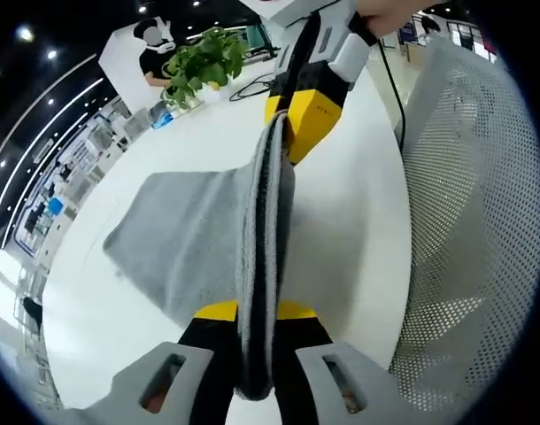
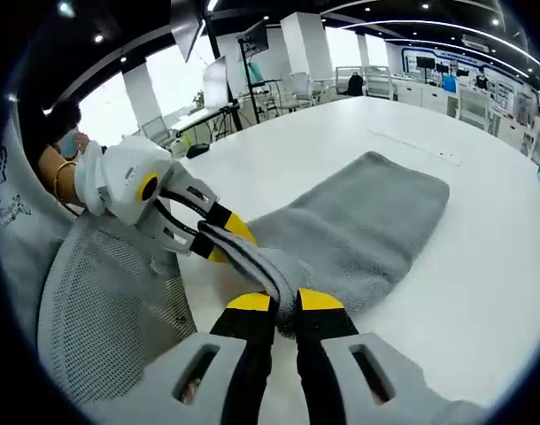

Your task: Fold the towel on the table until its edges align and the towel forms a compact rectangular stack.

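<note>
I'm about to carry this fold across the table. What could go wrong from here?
1. Each claw, left and right, pinches only the towel edge, so a corner might slip out mid-fold.
2. The lifted edge is bunched between them, so the edges may land misaligned.
3. The mesh chair sits close and could snag the cloth.

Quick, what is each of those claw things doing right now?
Left gripper: shut on the towel edge.
Right gripper: shut on the same towel edge.
</note>
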